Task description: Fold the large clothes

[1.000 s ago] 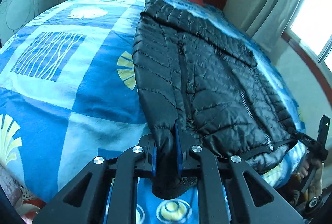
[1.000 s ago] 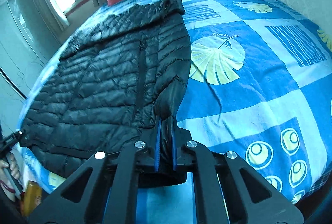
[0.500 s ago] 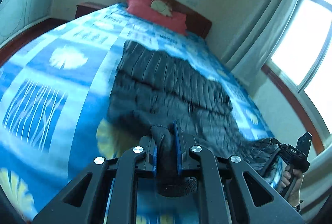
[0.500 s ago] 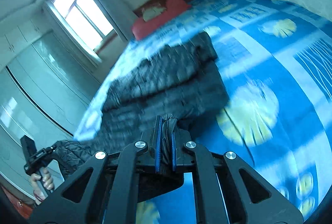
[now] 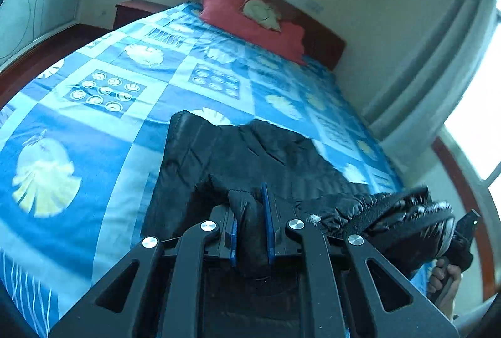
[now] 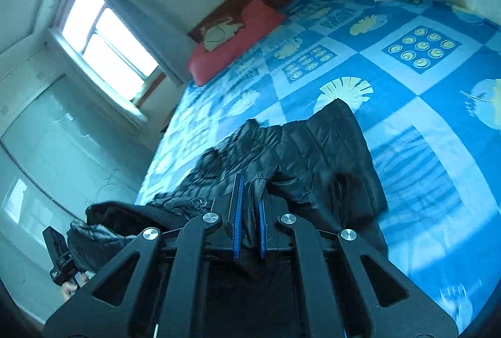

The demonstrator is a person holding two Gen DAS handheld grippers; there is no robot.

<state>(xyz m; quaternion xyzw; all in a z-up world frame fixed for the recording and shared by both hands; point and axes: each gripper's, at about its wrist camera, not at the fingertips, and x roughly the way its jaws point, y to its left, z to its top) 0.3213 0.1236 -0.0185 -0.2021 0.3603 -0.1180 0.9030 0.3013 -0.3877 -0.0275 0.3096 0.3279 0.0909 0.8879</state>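
Since a second ago we have carried both hem corners of the black jacket (image 5: 238, 156) up the bed (image 5: 103, 125) toward the red pillow (image 5: 250, 18), doubling the jacket over itself. Left hand-held gripper (image 5: 250, 212): tilted down, clamped on a bunched corner. Right hand-held gripper (image 6: 249, 206): tilted down, clamped on the other corner. Jacket: partly lifted, far half lying on the blue patterned cover. Window (image 6: 106, 40): beside the headboard.
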